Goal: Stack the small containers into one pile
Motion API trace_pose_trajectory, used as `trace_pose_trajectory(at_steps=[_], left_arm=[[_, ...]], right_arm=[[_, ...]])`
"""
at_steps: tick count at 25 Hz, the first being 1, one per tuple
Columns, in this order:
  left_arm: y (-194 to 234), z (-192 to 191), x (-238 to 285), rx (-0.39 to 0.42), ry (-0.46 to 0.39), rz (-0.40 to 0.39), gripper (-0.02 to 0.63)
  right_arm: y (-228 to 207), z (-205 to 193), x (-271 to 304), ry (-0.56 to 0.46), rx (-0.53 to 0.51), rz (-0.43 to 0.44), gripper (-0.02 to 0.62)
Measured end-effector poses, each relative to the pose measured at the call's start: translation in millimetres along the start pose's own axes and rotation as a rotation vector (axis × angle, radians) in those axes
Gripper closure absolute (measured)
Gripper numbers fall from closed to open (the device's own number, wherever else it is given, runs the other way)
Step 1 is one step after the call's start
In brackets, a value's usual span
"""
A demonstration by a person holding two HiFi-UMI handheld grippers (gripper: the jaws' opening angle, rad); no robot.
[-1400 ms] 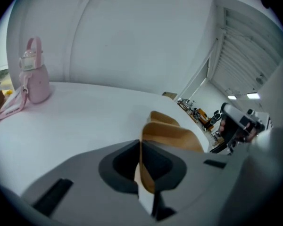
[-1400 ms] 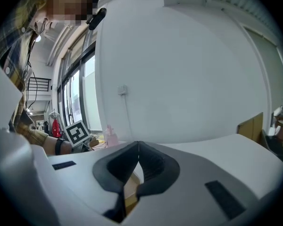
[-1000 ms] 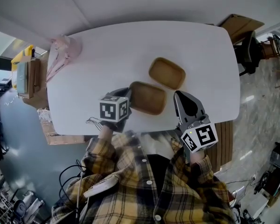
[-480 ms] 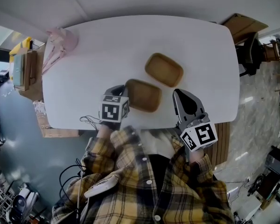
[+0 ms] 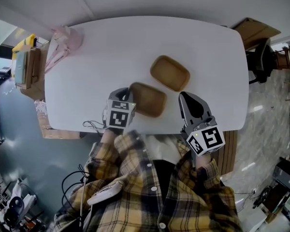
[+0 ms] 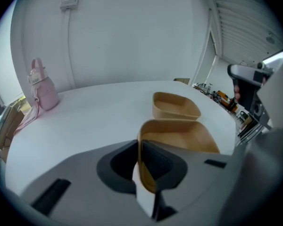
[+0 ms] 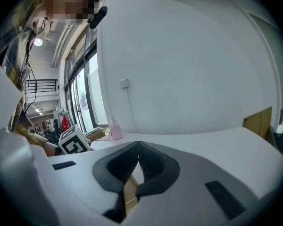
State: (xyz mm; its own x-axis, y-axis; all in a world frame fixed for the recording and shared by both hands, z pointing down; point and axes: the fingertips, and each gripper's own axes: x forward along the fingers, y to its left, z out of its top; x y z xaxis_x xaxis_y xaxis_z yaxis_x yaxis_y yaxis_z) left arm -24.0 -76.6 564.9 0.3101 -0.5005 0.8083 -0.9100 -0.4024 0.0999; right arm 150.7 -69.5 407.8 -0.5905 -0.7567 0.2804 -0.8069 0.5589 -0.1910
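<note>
Two shallow brown containers lie side by side on the white table [image 5: 96,52]. The near container [image 5: 147,99] [image 6: 179,135] has its left rim pinched between the jaws of my left gripper [image 5: 124,95] [image 6: 139,145], which is shut on it. The far container [image 5: 170,73] [image 6: 175,106] rests free just behind and to the right. My right gripper [image 5: 185,98] [image 7: 138,147] hovers by the table's front edge, right of the near container, shut with nothing in it. A sliver of brown container [image 7: 129,192] shows below its jaws.
A pink bottle bag [image 5: 63,45] [image 6: 41,86] [image 7: 115,128] stands at the table's far left corner. Boxes [image 5: 26,66] sit on the floor left of the table, and a cardboard box [image 5: 253,30] and dark chair lie off its right end.
The head view has shifted slightly. The left gripper keeps its hold on the near container's rim in about the same place, and the right gripper has barely moved.
</note>
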Motion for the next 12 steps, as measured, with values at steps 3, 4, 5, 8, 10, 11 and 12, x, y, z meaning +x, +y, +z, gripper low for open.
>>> trace_pose_trajectory(at_steps=[3, 4, 5, 8, 10, 11, 12], left_arm=[[-1, -1, -1, 0.000, 0.001, -0.010, 0.578], [-2, -1, -1, 0.003, 0.001, -0.013, 0.578], [-3, 0, -2, 0.007, -0.001, -0.018, 0.577], [-5, 6, -5, 0.022, -0.011, -0.041, 0.577], [-7, 10, -6, 0.039, -0.018, -0.053, 0.577], [-8, 12, -6, 0.047, -0.024, -0.058, 0.577], [-9, 14, -7, 0.055, -0.030, -0.063, 0.577]], right_arm=[[0, -1, 3, 0.001, 0.009, 0.001, 0.580], [1, -1, 4, 0.002, 0.010, 0.003, 0.580], [2, 0, 5, 0.003, 0.009, 0.005, 0.580], [4, 1, 10, 0.008, 0.011, 0.003, 0.580], [4, 2, 12, 0.012, 0.016, -0.005, 0.580], [4, 2, 13, 0.016, 0.017, -0.011, 0.580], [3, 2, 15, 0.020, 0.018, -0.021, 0.578]])
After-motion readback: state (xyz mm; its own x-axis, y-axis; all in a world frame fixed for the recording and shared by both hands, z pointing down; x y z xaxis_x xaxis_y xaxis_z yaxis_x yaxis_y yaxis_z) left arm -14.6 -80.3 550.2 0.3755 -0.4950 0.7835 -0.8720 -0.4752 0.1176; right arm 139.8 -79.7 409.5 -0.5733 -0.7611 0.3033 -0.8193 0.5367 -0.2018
